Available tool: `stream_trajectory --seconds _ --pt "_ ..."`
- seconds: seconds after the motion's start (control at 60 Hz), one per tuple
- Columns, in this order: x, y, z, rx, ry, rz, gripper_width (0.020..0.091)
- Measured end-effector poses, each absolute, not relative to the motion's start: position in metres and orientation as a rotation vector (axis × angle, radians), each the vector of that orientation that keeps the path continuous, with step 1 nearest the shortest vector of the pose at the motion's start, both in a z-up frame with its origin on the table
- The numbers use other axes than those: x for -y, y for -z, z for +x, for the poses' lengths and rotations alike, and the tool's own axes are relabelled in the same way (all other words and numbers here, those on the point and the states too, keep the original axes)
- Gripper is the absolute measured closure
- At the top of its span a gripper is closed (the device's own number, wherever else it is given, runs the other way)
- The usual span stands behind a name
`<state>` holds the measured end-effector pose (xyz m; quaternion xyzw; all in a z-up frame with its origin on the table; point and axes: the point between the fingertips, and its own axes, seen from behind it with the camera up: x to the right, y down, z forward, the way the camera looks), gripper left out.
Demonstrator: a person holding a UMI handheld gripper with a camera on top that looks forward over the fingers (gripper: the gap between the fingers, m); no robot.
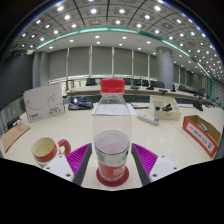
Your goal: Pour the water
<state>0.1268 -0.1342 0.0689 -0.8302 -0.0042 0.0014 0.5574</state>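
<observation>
A clear plastic water bottle (112, 125) with a red cap and a red label stands upright between my gripper's fingers. Under it lies a red round coaster (112, 180) on the pale table (170, 145). My gripper (112, 158) is shut on the bottle, with the purple pads (82, 158) pressing on both its sides. A red cup (45, 150) with a light inside stands on the table to the left, a little ahead of the left finger. I cannot tell whether the bottle's foot is touching the coaster.
A white sign card (44, 102) leans at the back left. A red and white box (202, 130) lies on the right, with a small grey object (149, 117) behind the bottle to the right. Desks and office chairs fill the room beyond.
</observation>
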Motion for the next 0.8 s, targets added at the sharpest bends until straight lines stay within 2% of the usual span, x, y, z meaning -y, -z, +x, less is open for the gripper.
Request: stream_trajectory --seconds 0.017,0.067,0.133,0.583,0.8 --pt "0.136 -0.069 0.126 0.003 -0.010 -1.967 0.0230" --pt "0.143 -0.071 0.124 -0.027 -0.026 -1.998 0.0287" --pt "0.153 -0.076 0.125 -0.067 -0.014 -2.028 0.0238" --pt "0.313 -0.195 0.054 -0.146 0.024 -2.143 0.0244" --pt "0.383 -0.218 0.028 -0.121 0.090 -2.155 0.0247"
